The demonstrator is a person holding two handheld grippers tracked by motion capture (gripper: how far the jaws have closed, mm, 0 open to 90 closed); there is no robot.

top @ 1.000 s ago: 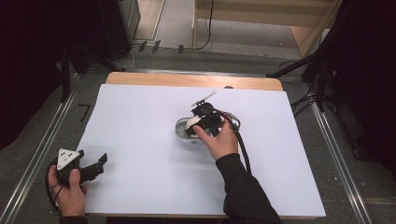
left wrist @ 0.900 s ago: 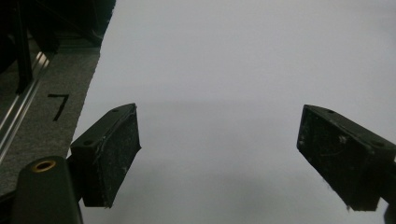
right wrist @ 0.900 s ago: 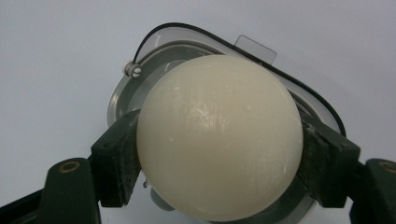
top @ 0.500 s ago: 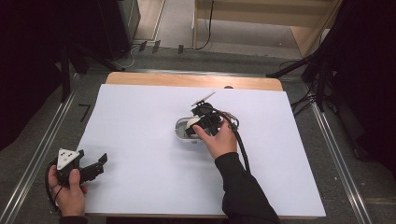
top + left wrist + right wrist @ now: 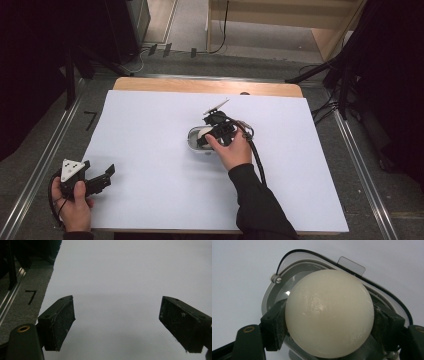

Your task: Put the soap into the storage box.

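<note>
A cream-white ball [image 5: 329, 313] fills the right gripper view, pinched between the two black jaws of my right gripper [image 5: 329, 325], which is shut on it. It hangs just over a clear grey oval container [image 5: 287, 285] with a dark rim seal and a small tab. Seen from the high view, the right gripper [image 5: 209, 135] holds the ball [image 5: 204, 133] over the container [image 5: 193, 142] at the middle of the table. My left gripper [image 5: 102, 178] rests near the front left corner, open, jaws wide apart with nothing between them [image 5: 117, 322].
A white sheet [image 5: 150, 165] covers the table; a strip of bare wood [image 5: 200, 86] runs along the far edge. Metal rails [image 5: 45, 160] flank both sides. Grey floor with a black mark [image 5: 30, 295] lies left of the sheet.
</note>
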